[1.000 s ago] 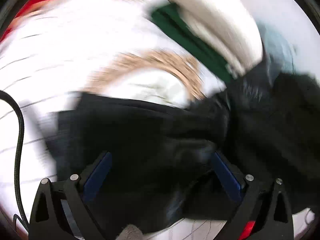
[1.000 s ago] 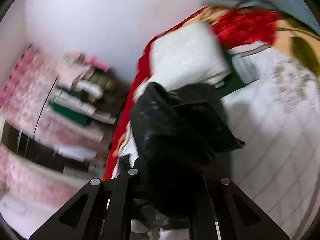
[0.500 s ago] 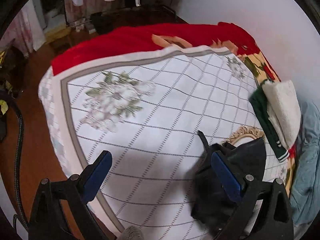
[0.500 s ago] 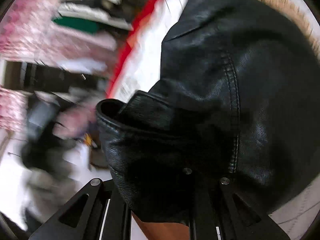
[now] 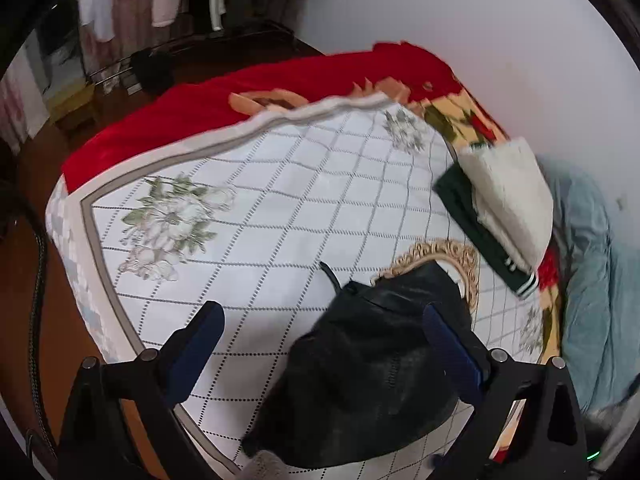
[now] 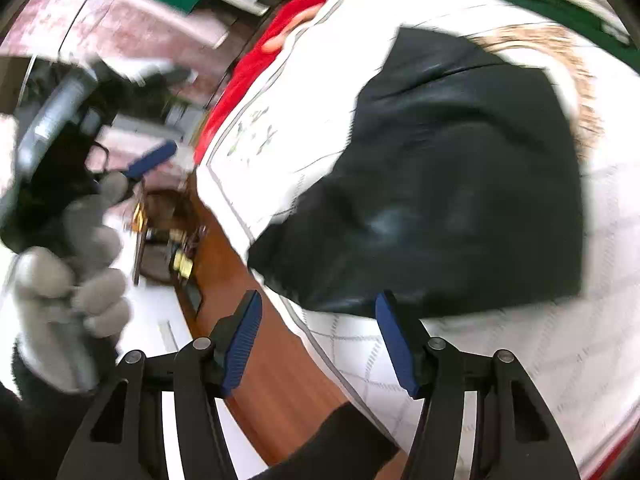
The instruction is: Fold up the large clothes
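Currently the folded black leather jacket (image 5: pixel 372 364) lies on the white quilted bed cover (image 5: pixel 256 216), long axis diagonal. Left claw (image 5: pixel 320 344) gapes empty; right claw (image 6: pixel 318 338) is opening, nothing between its pads.

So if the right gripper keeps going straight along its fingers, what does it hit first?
Most likely the black leather jacket, lying just past the opening, empty right gripper. Blur makes depth unsure; the quilted bedspread edge under the fingertips could come first.

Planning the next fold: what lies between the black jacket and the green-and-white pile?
Only bare quilt with a gold oval print, in the left wrist view, between jacket and pile.
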`<state>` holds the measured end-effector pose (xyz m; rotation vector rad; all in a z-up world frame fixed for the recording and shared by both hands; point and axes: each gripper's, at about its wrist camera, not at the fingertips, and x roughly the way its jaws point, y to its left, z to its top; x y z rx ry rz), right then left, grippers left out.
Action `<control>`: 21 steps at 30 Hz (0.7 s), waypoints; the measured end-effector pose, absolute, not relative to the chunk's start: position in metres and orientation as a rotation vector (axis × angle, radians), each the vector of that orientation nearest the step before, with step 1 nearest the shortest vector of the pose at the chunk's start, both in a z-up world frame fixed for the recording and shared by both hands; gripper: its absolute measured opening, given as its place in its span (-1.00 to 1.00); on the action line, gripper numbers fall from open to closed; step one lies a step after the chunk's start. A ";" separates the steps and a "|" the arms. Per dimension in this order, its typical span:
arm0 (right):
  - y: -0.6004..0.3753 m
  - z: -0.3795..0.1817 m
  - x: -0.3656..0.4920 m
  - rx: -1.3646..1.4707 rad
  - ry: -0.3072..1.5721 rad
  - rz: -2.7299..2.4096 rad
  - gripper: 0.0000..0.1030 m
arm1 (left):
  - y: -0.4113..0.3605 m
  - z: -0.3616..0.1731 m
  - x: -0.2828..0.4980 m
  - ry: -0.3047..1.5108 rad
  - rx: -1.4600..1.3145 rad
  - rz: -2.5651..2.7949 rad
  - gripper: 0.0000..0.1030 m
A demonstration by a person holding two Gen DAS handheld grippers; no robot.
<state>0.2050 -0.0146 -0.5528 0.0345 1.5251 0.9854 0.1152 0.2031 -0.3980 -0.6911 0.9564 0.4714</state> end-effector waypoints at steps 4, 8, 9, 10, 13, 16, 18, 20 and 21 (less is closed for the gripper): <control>-0.052 -0.542 0.240 0.116 1.482 0.802 0.16 | 0.186 -0.433 0.136 1.021 -0.622 0.480 0.97; -0.055 -0.567 0.288 0.118 1.469 0.678 -0.23 | 0.169 -0.488 0.150 1.122 -0.510 0.537 0.97; -0.049 -0.575 0.304 0.108 1.470 0.652 -0.28 | 0.166 -0.501 0.151 1.157 -0.492 0.546 0.97; -0.039 -0.590 0.314 0.095 1.487 0.638 -0.33 | 0.164 -0.514 0.151 1.191 -0.484 0.548 0.97; -0.005 -0.632 0.352 0.042 1.577 0.598 -0.46 | 0.163 -0.530 0.144 1.241 -0.483 0.564 0.97; 0.022 -0.667 0.364 -0.051 1.615 0.573 -0.44 | 0.163 -0.528 0.136 1.257 -0.474 0.585 0.97; 0.027 -0.663 0.363 -0.081 1.623 0.585 -0.39 | 0.160 -0.520 0.136 1.259 -0.475 0.583 0.97; 0.015 -0.648 0.363 -0.047 1.627 0.631 -0.40 | 0.155 -0.505 0.143 1.249 -0.466 0.570 0.97; 0.005 -0.641 0.363 0.000 1.621 0.655 -0.40 | 0.151 -0.493 0.150 1.224 -0.454 0.553 0.97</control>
